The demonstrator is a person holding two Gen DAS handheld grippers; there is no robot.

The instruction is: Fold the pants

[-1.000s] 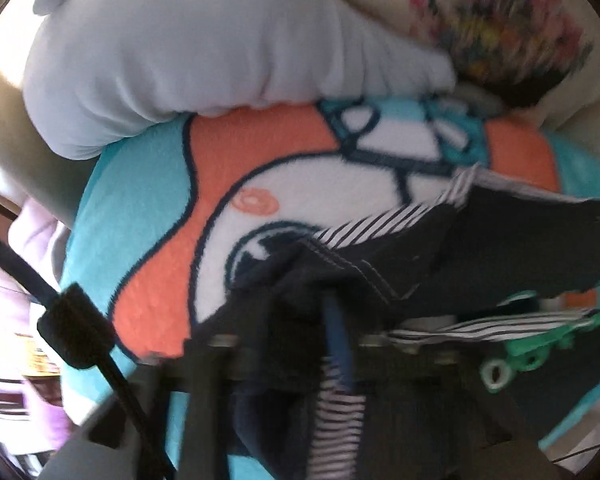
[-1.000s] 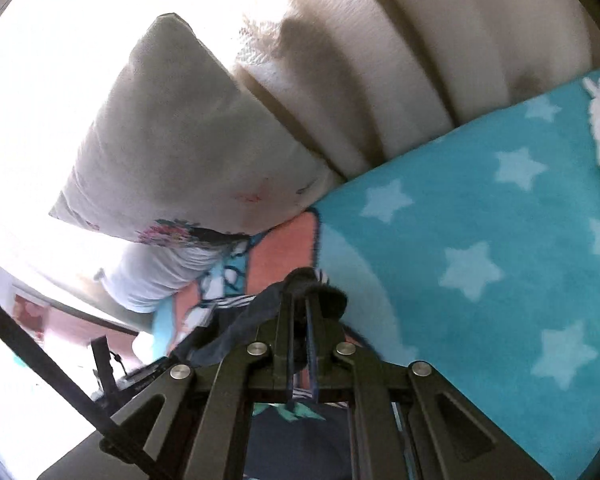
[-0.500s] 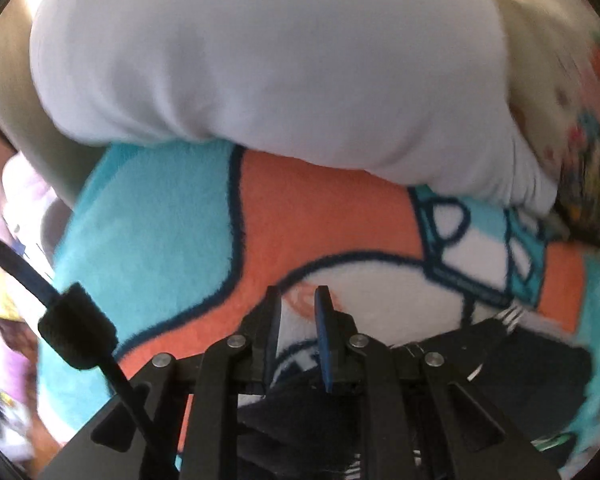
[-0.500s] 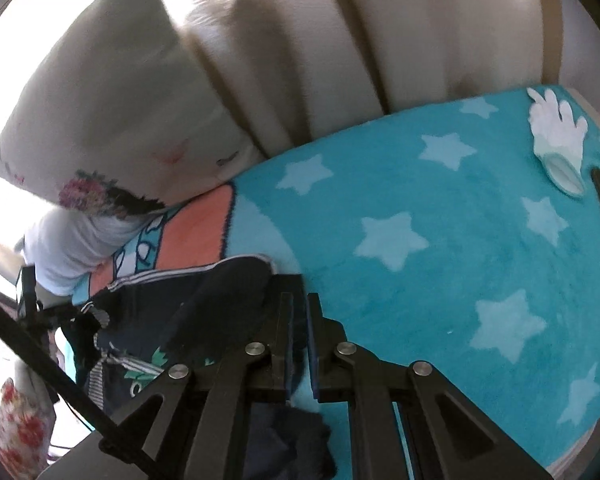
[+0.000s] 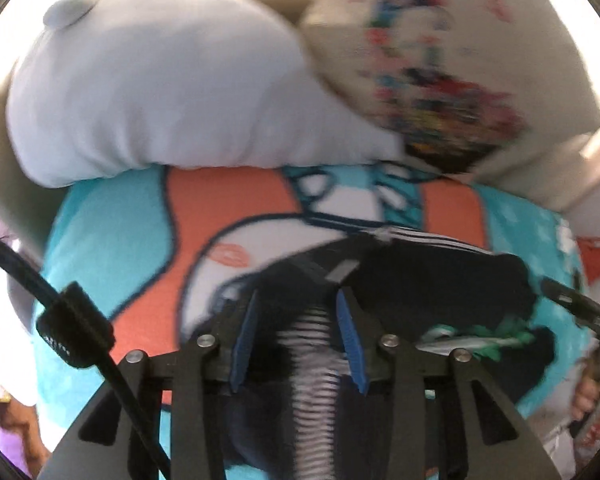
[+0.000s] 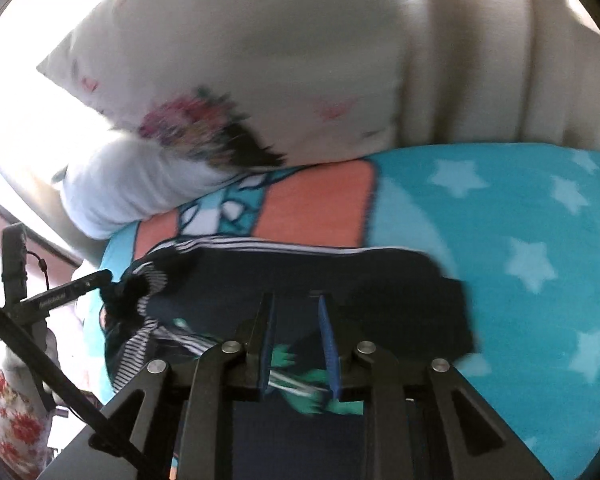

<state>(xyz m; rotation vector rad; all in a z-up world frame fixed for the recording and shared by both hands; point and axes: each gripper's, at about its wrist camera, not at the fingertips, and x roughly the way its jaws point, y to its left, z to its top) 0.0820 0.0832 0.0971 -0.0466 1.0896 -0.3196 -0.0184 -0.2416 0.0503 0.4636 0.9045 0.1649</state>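
Dark pants (image 6: 340,280) lie folded on the star-patterned blanket (image 6: 520,220). Left hand-held gripper (image 5: 296,300) and right hand-held gripper (image 6: 296,304): jaws just opening, parted above the fabric, gripping nothing.

In the right wrist view, the right gripper (image 6: 296,340) hung over the dark pants (image 6: 300,276) with its blue-padded jaws just having opened, parted with nothing pinched between them. The pants lay folded on a turquoise star-patterned blanket (image 6: 520,220) with an orange patch, their striped trim (image 6: 244,245) along the far edge and a green print (image 6: 316,384) near the gripper. Behind them a floral pillow (image 6: 260,80) rested on a white pillow (image 6: 132,188), and the left gripper (image 6: 112,280) reached the pants' left end.
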